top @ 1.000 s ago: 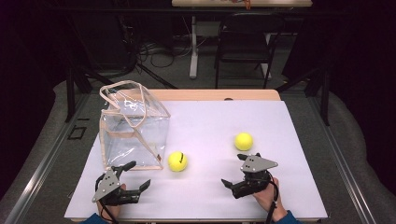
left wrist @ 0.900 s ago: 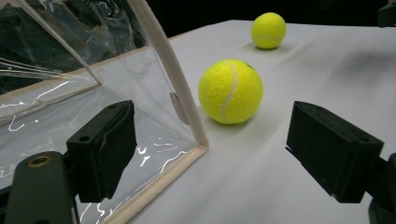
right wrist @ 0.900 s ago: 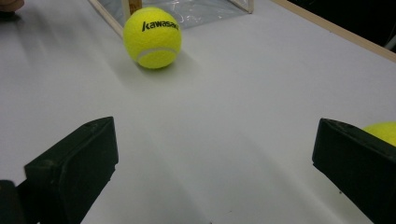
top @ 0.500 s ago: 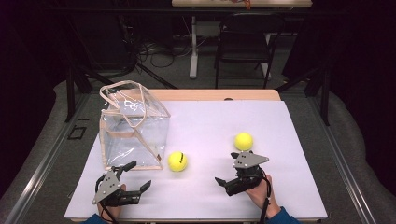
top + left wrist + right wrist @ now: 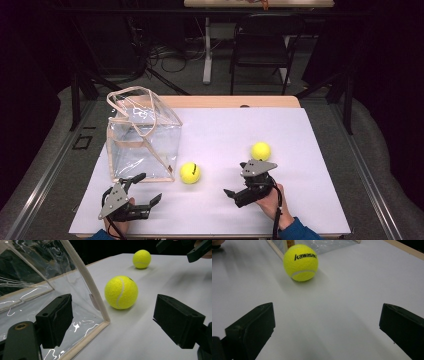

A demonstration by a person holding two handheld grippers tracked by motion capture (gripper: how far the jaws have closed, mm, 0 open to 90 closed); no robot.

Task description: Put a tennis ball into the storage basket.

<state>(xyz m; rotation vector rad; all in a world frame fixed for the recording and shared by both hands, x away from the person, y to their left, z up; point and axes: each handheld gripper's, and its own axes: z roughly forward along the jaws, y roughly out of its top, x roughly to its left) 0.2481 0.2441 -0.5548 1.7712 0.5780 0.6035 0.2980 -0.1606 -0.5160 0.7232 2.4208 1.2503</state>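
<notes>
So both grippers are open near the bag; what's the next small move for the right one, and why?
Probably ease the right gripper straight ahead toward the near tennis ball. Its jaws stand wide open with bare table between them, and that ball lies centred ahead, beside the clear bag, untouched.

Left tool [image 5: 142, 190]: black two-jaw tool with grey three-cornered plate, held low near the surface's front left corner, jaws spread wide, holding nothing.
Right tool [image 5: 236, 180]: same build, near the front edge right of centre, jaws wide apart, pointing left.
Hands: gripping from behind.
</notes>
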